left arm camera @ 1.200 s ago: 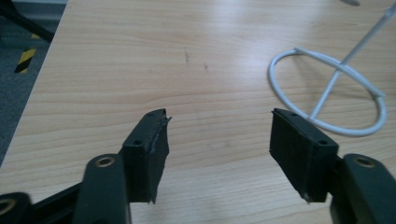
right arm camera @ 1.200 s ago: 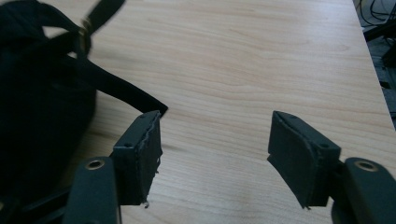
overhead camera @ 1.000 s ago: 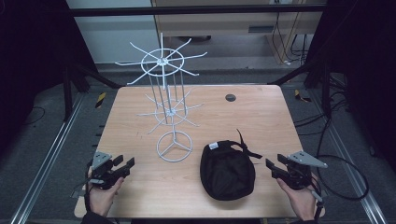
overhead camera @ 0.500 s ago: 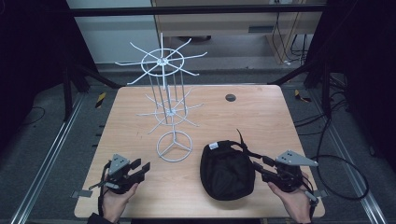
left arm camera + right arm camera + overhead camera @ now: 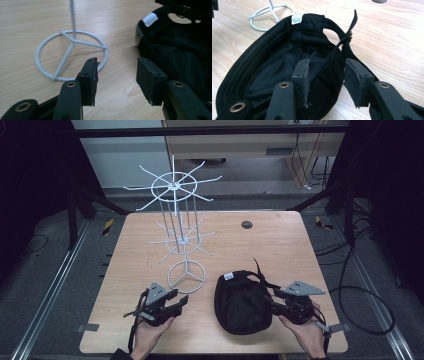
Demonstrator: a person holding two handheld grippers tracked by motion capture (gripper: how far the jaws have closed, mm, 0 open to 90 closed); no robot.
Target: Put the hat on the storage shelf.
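A black cap (image 5: 242,302) lies upside down on the wooden table (image 5: 280,250), with its white label (image 5: 297,18) facing the white wire rack (image 5: 175,220). My right gripper (image 5: 272,301) is open at the cap's right side. In the right gripper view its jaws (image 5: 327,75) straddle the cap's rim (image 5: 274,65) near the back strap (image 5: 349,35). My left gripper (image 5: 181,301) is open just in front of the rack's ring base (image 5: 186,275). In the left gripper view, the left gripper (image 5: 116,75) holds nothing, with the ring base (image 5: 73,41) ahead on the left and the cap (image 5: 180,50) on the right.
A small dark round disc (image 5: 246,224) sits on the table's far side. The rack's wire arms (image 5: 150,187) spread wide over the table's back left. Rails and cables (image 5: 360,285) run along the floor on both sides.
Both grippers have moved inward from the table's front corners: the left one rightward to the ring base, the right one leftward up to the cap's rim.
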